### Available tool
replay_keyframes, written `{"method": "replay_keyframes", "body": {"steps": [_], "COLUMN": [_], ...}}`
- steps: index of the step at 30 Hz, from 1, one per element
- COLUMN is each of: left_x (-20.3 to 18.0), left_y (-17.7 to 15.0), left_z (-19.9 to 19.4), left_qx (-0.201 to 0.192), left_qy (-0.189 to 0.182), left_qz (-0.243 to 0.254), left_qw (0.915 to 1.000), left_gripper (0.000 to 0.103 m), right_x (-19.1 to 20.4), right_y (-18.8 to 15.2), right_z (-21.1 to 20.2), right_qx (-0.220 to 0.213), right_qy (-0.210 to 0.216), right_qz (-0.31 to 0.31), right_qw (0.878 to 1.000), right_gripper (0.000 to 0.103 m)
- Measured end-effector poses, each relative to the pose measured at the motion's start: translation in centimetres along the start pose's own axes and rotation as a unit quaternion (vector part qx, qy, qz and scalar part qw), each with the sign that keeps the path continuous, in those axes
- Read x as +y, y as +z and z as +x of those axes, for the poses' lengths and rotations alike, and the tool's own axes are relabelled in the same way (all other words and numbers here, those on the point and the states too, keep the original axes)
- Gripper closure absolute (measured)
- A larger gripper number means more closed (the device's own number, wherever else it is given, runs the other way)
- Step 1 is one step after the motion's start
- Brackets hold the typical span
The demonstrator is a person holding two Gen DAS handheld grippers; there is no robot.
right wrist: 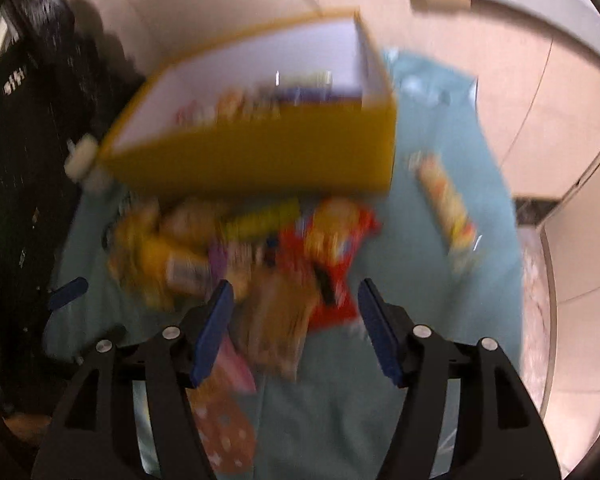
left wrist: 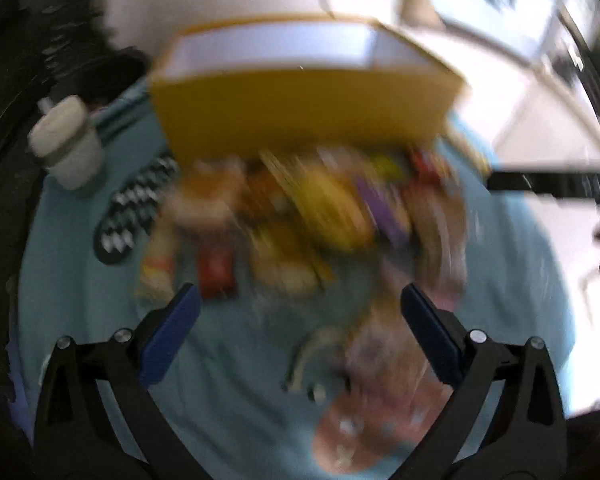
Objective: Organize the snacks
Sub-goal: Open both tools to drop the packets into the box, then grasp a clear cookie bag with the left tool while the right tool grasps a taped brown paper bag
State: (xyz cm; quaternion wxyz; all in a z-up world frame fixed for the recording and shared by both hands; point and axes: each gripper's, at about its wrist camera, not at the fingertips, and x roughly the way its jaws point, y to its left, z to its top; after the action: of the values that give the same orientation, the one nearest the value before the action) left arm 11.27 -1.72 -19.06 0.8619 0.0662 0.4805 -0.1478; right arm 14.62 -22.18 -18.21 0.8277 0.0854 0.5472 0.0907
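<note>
Snack packets (right wrist: 260, 248) heaped before open yellow box (right wrist: 252, 160)

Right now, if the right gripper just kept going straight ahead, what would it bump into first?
Probably the brownish snack packet lying between the open fingers of the right gripper, at the near edge of the snack pile. The picture is blurry, so depth is uncertain.

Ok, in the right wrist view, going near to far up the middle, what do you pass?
Right gripper → brown snack packet → red snack bag → yellow box → pale floor.

Blurred snack pile (left wrist: 312, 220), yellow box (left wrist: 300, 116) behind
</note>
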Motion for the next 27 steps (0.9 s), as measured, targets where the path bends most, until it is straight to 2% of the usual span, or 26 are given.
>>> {"method": "replay_keyframes", "body": {"steps": [3, 7, 11, 14, 16, 18, 19, 20, 21, 22, 24, 27], "left_x": [-1.6, -3.8, -6.0, -7.0, -7.5, -7.5, -7.0, -6.5, -5.9, -5.6, -4.9, -3.6], "left_y": [-2.1, -3.0, -3.5, -4.0, -4.4, -5.1, -5.4, -5.4, -5.6, -5.7, -5.9, -6.5], "left_z": [0.7, 0.6, 1.1, 2.1, 3.2, 4.5, 4.3, 4.3, 4.0, 3.8, 3.2, 2.2], "left_qx": [0.009, -0.01, -0.029, -0.038, -0.028, -0.003, -0.009, -0.003, -0.001, -0.001, -0.003, -0.013], "left_qy": [-0.023, -0.022, -0.009, -0.002, 0.005, 0.011, 0.002, -0.012, -0.032, -0.032, -0.032, -0.031], "left_qz": [0.023, 0.07, 0.117, 0.134, 0.143, 0.144, 0.132, 0.124, 0.112, 0.107, 0.093, 0.074], "left_qw": [0.9994, 0.9972, 0.9927, 0.9902, 0.9893, 0.9895, 0.9911, 0.9922, 0.9932, 0.9938, 0.9952, 0.9967], "left_gripper": [0.002, 0.002, 0.002, 0.002, 0.002, 0.002, 0.005, 0.018, 0.026, 0.034, 0.038, 0.039], "right_x": [0.8, 2.5, 3.6, 4.0, 3.8, 3.7, 3.7, 3.5, 3.2, 2.9, 2.0, 0.9], "right_y": [-1.3, -1.7, -1.4, -1.1, -1.2, -1.5, -1.6, -1.9, -2.1, -2.4, -3.0, -4.0], "right_z": [1.5, 2.5, 3.8, 6.0, 7.3, 7.5, 7.5, 7.3, 7.2, 7.0, 6.4, 5.5], "right_qx": [0.02, 0.025, 0.037, 0.056, 0.065, 0.059, 0.057, 0.059, 0.06, 0.06, 0.059, 0.051], "right_qy": [0.002, -0.002, -0.024, -0.045, -0.052, -0.057, -0.055, -0.043, -0.036, -0.031, -0.024, -0.015], "right_qz": [-0.001, -0.015, -0.021, -0.015, -0.014, -0.022, -0.027, -0.027, -0.025, -0.022, -0.008, 0.004], "right_qw": [1.0, 1.0, 0.999, 0.997, 0.996, 0.996, 0.996, 0.997, 0.997, 0.997, 0.998, 0.999], "right_gripper": [0.038, 0.038, 0.038, 0.038, 0.038, 0.043, 0.047, 0.051, 0.052, 0.053, 0.053, 0.054]}}
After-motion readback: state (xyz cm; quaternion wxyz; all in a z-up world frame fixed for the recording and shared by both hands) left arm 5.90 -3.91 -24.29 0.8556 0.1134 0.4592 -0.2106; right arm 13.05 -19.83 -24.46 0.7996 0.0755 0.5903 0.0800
